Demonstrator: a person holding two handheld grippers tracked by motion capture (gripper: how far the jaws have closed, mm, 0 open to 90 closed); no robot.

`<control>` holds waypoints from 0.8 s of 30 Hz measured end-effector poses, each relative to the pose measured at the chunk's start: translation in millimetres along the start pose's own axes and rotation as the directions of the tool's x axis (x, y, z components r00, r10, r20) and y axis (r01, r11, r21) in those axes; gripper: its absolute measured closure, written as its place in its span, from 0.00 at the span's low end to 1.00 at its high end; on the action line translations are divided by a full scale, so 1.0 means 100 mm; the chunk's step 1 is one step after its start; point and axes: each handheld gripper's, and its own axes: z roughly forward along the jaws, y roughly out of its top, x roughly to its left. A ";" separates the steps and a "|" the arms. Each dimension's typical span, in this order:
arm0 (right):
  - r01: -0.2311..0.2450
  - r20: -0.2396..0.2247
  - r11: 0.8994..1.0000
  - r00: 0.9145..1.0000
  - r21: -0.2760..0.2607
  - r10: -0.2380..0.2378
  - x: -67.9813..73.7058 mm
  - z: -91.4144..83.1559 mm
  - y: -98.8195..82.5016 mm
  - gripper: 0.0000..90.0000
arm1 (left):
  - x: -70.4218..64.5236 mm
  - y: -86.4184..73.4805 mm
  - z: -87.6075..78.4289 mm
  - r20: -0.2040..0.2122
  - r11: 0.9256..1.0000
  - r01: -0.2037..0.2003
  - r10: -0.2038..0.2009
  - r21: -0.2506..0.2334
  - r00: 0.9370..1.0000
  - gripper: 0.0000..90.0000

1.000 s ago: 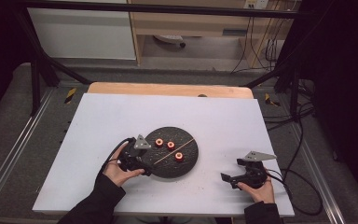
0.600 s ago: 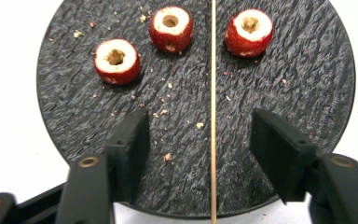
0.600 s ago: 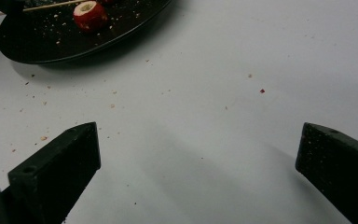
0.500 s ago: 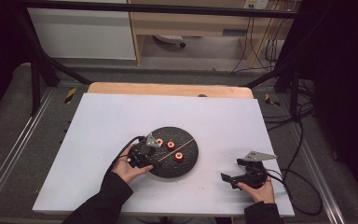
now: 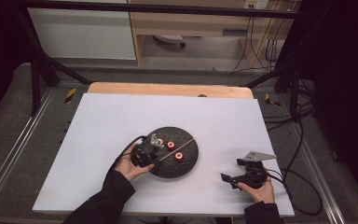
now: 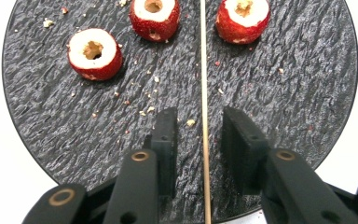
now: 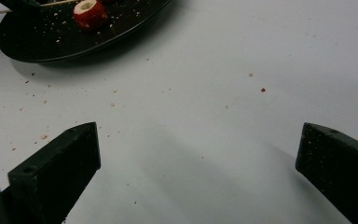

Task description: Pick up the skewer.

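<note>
Stick (image 6: 203,93) on dark round plate (image 6: 279,93), thin and pale, straight across the middle. Between the two black jaws of left gripper (image 6: 199,135), near one end. Small gap on each side of stick, so no squeeze yet. Jaws closing just now, about a quarter open. In the high view, left gripper (image 5: 153,150) at the plate's (image 5: 189,161) near left edge, in left hand (image 5: 133,163).

Three red fruit pieces with white tops and holes on plate. First fruit (image 6: 93,53) and second fruit (image 6: 154,18) on one side of stick, third fruit (image 6: 242,19) on the other side. None touching stick. Little crumbs (image 6: 149,110) around.

Right gripper (image 7: 198,154) wide open, nothing between the jaws, just white table (image 7: 242,93) below. Plate (image 7: 65,44) well apart, up at the far corner of that view, with one fruit (image 7: 89,14) on it. In the high view, right gripper (image 5: 248,175) on table (image 5: 112,121) near the right front corner, in right hand (image 5: 257,189), far from plate.
</note>
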 end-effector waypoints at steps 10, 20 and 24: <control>0.000 -0.001 1.000 1.000 0.002 0.000 0.00 0.00 0.00 0.01 | -0.02 0.01 0.02 0.000 0.999 -0.022 0.022 0.030 1.000 0.86; 0.002 -0.003 1.000 1.000 0.006 -0.002 0.00 0.00 0.00 0.01 | -0.03 0.04 0.04 -0.007 0.998 -0.035 0.035 0.048 0.999 0.94; -0.001 -0.005 1.000 1.000 0.005 0.001 0.00 0.00 0.00 0.01 | -0.04 0.05 0.04 -0.011 0.997 -0.039 0.040 0.059 0.999 0.97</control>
